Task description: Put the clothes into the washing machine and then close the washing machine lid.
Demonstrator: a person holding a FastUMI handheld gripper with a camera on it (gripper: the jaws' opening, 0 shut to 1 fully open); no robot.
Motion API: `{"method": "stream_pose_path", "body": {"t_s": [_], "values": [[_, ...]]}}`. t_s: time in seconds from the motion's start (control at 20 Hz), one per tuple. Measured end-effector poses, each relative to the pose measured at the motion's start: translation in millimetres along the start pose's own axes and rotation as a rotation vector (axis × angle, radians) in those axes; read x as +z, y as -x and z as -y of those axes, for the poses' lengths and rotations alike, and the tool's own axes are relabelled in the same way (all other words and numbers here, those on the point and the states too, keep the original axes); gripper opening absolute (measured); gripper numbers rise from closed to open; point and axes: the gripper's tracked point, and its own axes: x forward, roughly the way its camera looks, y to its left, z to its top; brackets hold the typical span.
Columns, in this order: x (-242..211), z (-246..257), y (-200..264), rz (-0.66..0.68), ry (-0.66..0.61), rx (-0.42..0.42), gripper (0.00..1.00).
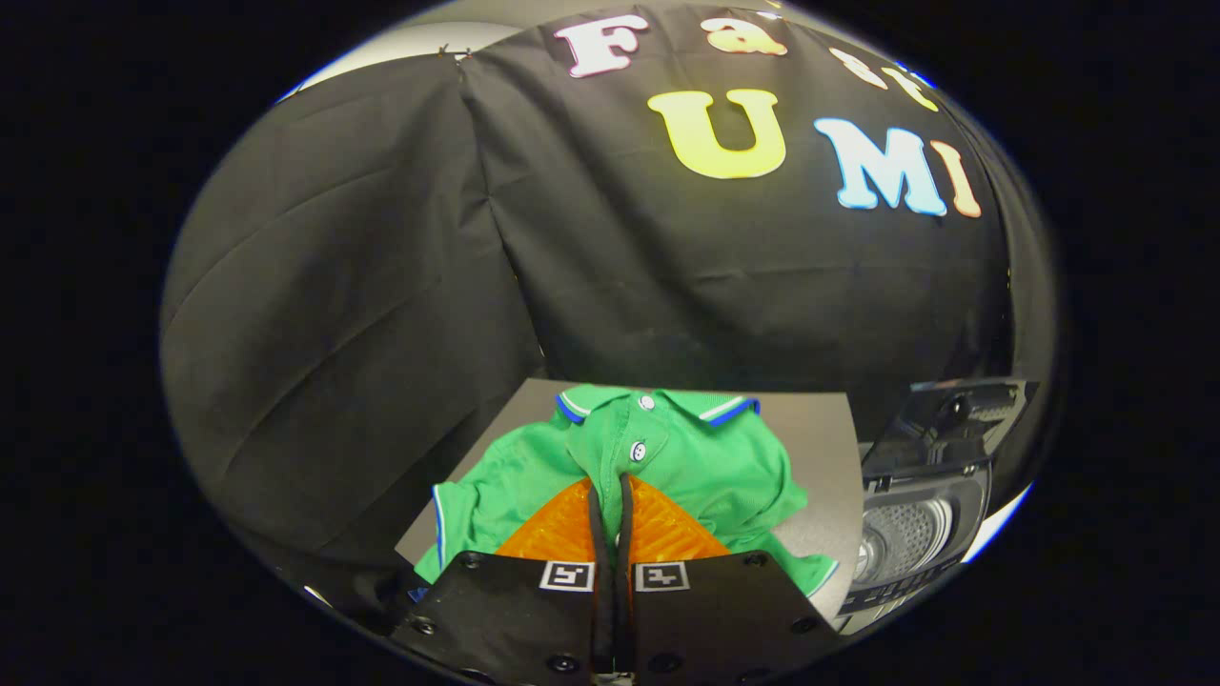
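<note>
A green polo shirt with a white-and-blue trimmed collar lies spread on a grey table. My gripper is over the shirt's front, its fingertips by the button placket just below the collar. The two fingers stand pressed together with only a thin slit between them, and I see no cloth lifted between them. To the right of the table stands the small washing machine, its lid raised and its perforated drum showing.
The black cloth wall hangs close behind the table and wraps around on the left. The table's far edge runs just beyond the shirt's collar. A bare strip of table lies between the shirt and the washing machine.
</note>
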Motion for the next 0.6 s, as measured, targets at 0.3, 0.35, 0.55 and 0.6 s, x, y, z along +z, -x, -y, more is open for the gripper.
{"method": "stream_pose_path", "body": {"t_s": [0.3, 0.35, 0.55, 0.6], "values": [[60, -14, 40, 0.156, 0.125, 0.011, 0.02], [65, -16, 45, 0.167, 0.13, 0.019, 0.02], [75, -9, 57, 0.184, 0.121, 0.024, 0.02], [76, -4, 58, 0.186, 0.118, 0.017, 0.02]]}}
